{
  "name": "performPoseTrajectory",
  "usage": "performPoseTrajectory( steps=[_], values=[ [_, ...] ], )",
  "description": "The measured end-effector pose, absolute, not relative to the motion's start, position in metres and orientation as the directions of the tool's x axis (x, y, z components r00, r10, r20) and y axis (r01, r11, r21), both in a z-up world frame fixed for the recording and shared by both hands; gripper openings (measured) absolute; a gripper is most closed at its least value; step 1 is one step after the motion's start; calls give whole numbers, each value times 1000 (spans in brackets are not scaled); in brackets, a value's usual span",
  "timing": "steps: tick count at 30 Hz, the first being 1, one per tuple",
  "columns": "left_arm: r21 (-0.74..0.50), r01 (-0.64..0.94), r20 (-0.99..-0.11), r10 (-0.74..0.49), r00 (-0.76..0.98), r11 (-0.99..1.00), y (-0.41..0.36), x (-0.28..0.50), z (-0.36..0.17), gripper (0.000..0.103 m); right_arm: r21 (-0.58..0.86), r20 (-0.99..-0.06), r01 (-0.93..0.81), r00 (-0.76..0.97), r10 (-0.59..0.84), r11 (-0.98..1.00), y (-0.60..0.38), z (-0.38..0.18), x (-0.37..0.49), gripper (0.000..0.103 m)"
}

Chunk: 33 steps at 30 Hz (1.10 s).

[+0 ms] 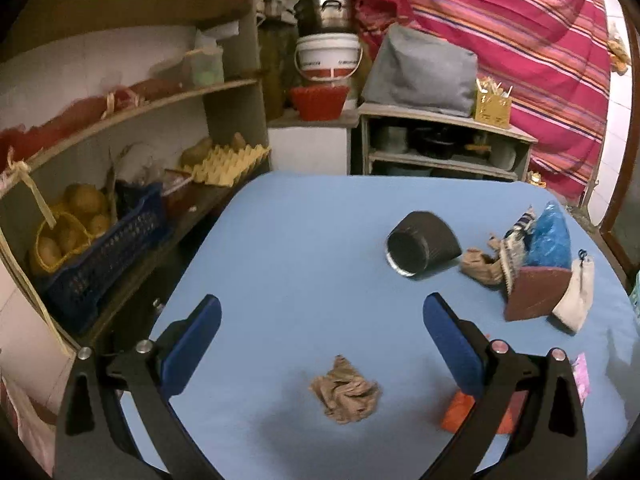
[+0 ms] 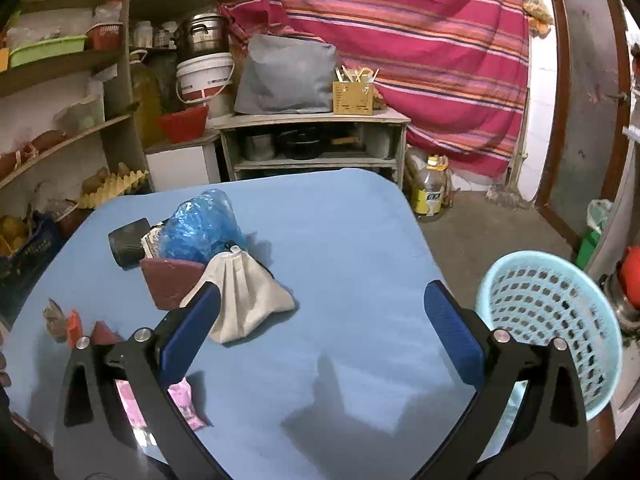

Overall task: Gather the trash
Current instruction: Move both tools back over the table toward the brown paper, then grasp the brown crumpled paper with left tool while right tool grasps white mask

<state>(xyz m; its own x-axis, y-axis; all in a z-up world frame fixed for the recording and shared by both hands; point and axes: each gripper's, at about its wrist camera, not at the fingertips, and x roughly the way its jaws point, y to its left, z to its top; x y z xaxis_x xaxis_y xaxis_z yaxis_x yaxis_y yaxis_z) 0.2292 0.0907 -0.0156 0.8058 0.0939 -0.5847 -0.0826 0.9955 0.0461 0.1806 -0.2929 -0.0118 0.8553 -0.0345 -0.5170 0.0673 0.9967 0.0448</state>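
Little of the collecting looks done. The basket [image 2: 552, 328] stands off the table's edge at 4 o'clock in the right wrist view, and what shows of its inside looks bare; its bottom is cut off by the right gripper [image 2: 320, 312]. That gripper hangs over bare table [image 2: 340, 240], fingers spread wide, holding nothing. The left gripper [image 1: 320, 320] is likewise spread and empty, with a brown wad [image 1: 346, 390] lying on the cloth between its fingers, at 6 o'clock in the left wrist view.

Still on the table, by my reading: the wad, an orange scrap [image 1: 460, 408] at 5 o'clock, partly behind the finger, a pink wrapper [image 2: 182, 398], a second brown wad [image 1: 480, 266], a blue bag [image 2: 200, 228], a white pouch [image 2: 244, 300], a maroon card [image 2: 168, 284] and a dark can [image 1: 420, 244] on its side at 2 o'clock.

The striped item behind the blue bag is too tangled to name. Whether the can counts as trash, I cannot tell.
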Motion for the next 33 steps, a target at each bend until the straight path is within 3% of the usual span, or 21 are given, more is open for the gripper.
performPoseTrajectory(
  steps=[6, 20, 33],
  values=[
    [30, -44, -635, 53, 771, 999, 92, 239, -30, 99, -47, -538, 78, 838, -91, 996, -279, -20, 193, 99],
    [-35, 24, -723, -42, 690, 999, 84, 240, -71, 99, -61, -622, 24, 781, -57, 998, -258, -49, 215, 99],
    [-71, 41, -723, -80, 686, 997, 98, 238, -77, 95, -57, -680, -38, 733, -10, 998, -235, -67, 255, 99]
  ],
)
